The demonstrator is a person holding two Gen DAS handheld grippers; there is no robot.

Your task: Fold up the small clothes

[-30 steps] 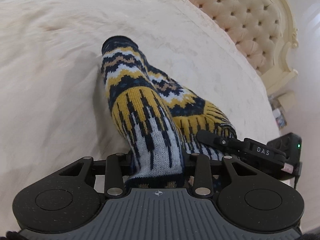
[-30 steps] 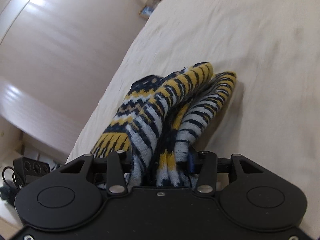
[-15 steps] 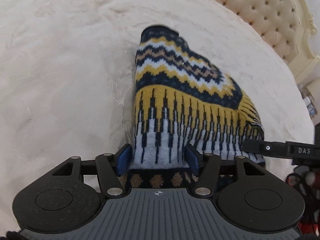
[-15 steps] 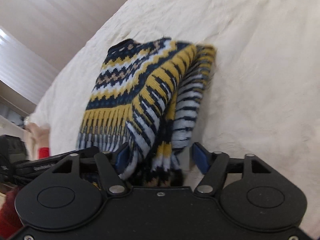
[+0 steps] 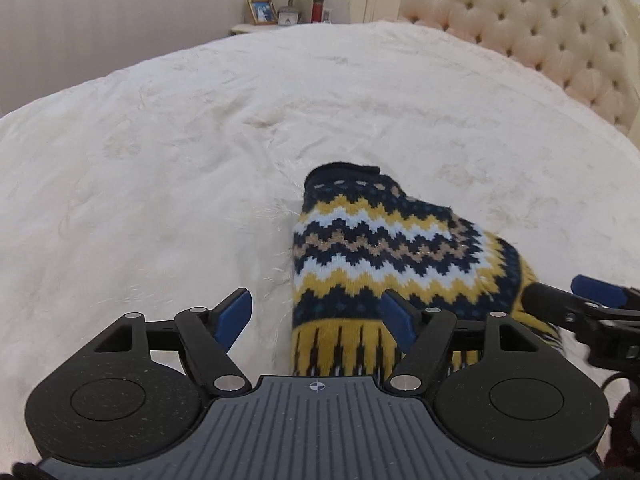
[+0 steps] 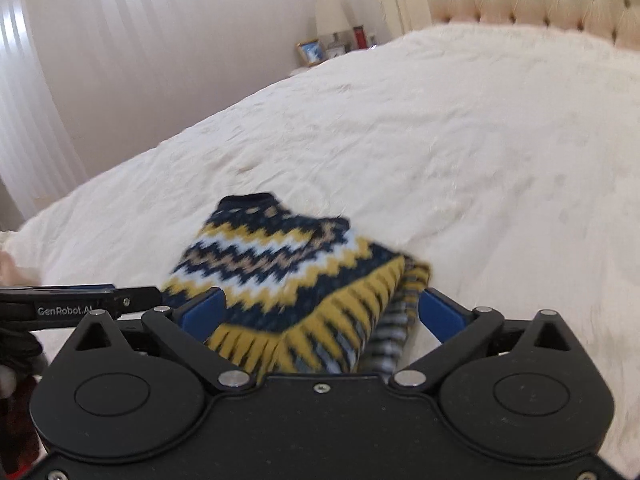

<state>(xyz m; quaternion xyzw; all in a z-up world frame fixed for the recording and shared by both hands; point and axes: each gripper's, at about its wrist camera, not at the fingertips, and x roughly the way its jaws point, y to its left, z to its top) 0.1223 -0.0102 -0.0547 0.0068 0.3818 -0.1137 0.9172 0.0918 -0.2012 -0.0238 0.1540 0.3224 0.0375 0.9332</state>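
A small knitted sweater (image 5: pixel 384 256) in navy, yellow, white and tan zigzags lies folded on the white bed cover (image 5: pixel 160 160). My left gripper (image 5: pixel 316 316) is open; the sweater's left edge lies between its blue pads, nearer the right one. My right gripper (image 6: pixel 320 312) is open too, its blue pads on either side of the sweater's (image 6: pixel 288 272) near end without gripping it. The right gripper also shows in the left wrist view (image 5: pixel 580 308), at the sweater's right side.
A cream tufted headboard (image 5: pixel 540 28) stands at the far right. A nightstand (image 5: pixel 280 20) with a lamp, a photo frame and small items sits beyond the bed. A striped wall or curtain (image 6: pixel 100 60) runs along the left.
Both grippers have opened and let go of the sweater. It went from held up and bunched to lying flat and folded on the bed. Both grippers have drawn back.
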